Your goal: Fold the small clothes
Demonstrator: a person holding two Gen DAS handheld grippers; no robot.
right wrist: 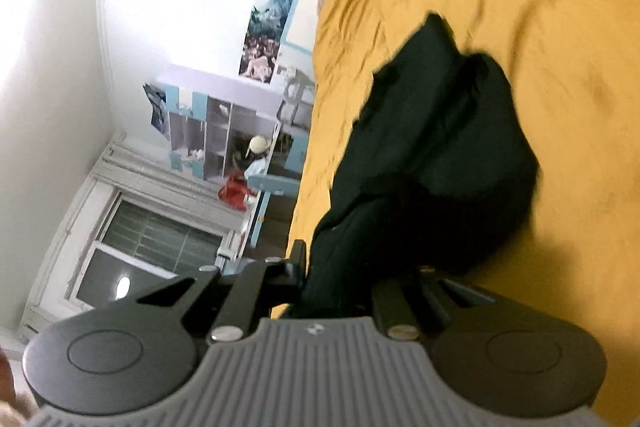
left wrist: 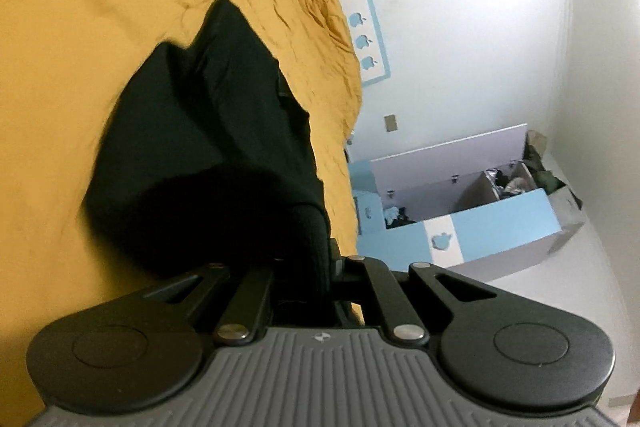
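Here, the left claw (left wrist: pixel 324 267) is clenched tight on a fold of the small dark green-black cloth garment (left wrist: pixel 208 147), pinching its edge right at the fingertips. The right claw (right wrist: pixel 320 279) is likewise clamped on another part of the same garment (right wrist: pixel 432 155); the fabric runs straight into its closed jaws. No earlier view is given, so only the grip itself can be told.

No brand or readable writing shows; the grey ribbed body of each tool carries a tiny pale emblem too small to make out. The light blue and white toy chest (left wrist: pixel 480 223) bears a white bird-like cut-out shape, not letters.

The garment hangs bunched and rumpled between the two claws, partly lifted, its far end trailing onto the wrinkled mustard-yellow bedspread (left wrist: pixel 80 27). The picture is blurred, so seams and details are unclear.
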